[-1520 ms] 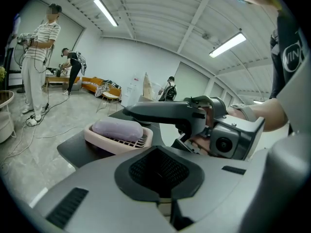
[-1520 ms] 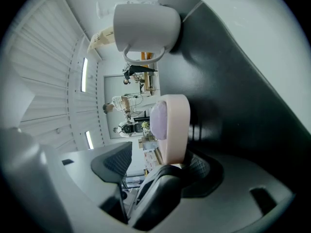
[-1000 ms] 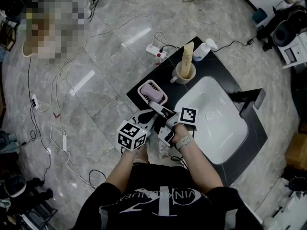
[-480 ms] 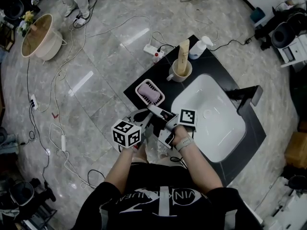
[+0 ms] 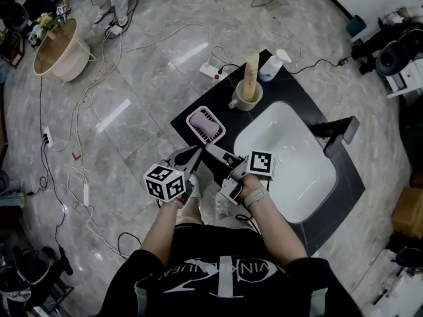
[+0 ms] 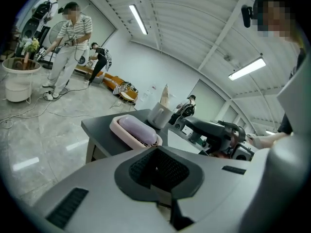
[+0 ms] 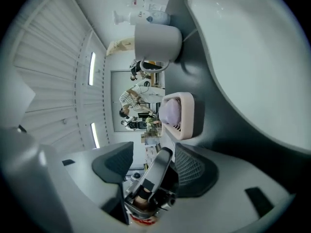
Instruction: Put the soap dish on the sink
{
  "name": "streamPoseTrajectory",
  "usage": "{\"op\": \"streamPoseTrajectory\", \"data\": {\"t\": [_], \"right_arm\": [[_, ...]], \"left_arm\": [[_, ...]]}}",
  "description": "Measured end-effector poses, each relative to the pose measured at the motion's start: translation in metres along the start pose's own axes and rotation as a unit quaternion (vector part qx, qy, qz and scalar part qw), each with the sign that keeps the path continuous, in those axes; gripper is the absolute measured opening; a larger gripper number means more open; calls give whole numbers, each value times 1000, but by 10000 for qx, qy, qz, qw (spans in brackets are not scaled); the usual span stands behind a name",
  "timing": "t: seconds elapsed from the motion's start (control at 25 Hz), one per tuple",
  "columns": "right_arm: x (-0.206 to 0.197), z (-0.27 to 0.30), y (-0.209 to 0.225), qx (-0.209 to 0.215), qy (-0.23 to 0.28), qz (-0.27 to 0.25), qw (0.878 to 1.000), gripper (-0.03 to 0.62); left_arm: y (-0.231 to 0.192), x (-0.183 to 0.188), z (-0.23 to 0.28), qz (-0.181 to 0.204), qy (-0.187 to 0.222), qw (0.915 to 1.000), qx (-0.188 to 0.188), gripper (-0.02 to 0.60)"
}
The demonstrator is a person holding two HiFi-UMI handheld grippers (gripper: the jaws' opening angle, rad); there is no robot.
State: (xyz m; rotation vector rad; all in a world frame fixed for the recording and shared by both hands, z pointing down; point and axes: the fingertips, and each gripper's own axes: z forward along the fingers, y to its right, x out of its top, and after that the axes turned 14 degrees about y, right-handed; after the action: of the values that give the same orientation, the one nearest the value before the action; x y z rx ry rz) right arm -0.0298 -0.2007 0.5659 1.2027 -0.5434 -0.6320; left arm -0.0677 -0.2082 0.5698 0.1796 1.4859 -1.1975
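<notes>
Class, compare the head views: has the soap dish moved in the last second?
No. The soap dish stays on the same corner of the counter, beside the cup.

Mug: we've got it white and upright, far side of the dark counter.
Tube: beige, standing in the mug.
Pump bottle: just right of the mug.
Power strip: white, on the floor beyond the counter, cables trailing left.
Tub: beige, far left on the floor.
</notes>
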Motion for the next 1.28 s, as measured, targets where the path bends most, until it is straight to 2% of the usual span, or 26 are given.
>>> {"op": "streamPoseTrajectory", "data": {"t": [0.04, 0.12, 0.28, 0.4, 0.44, 0.6, 0.84, 1.28], "right_arm": [[2, -1, -2, 61, 6, -135, 9999, 269], [6, -2, -8, 314, 25, -453, 9985, 175], [8, -12, -22, 519, 39, -1168, 9918, 84], [10, -13, -51, 1261, -2, -2052, 9706, 46], [10, -15, -54, 1327, -19, -2257, 9651, 42], [12, -29, -53, 1106, -34, -2763, 9547, 31], [16, -46, -71, 1270, 31, -3926, 9109, 28], [20, -68, -106, 1584, 311, -4876, 8580, 26]], "left_arm": [[-2, 3, -3, 15, 48, 10000, 55, 14], [-6, 9, -8, 42, 165, 9997, 160, 14], [-6, 20, -21, 195, 357, 9988, 278, 14], [-5, 29, -30, 487, 440, 9972, 366, 14], [-3, 31, -32, 614, 445, 9963, 398, 14], [5, 44, -43, 885, 634, 9930, 468, 14], [15, 66, -57, 1137, 998, 9870, 533, 14], [28, 101, -88, 1313, 1603, 9757, 709, 14]]}}
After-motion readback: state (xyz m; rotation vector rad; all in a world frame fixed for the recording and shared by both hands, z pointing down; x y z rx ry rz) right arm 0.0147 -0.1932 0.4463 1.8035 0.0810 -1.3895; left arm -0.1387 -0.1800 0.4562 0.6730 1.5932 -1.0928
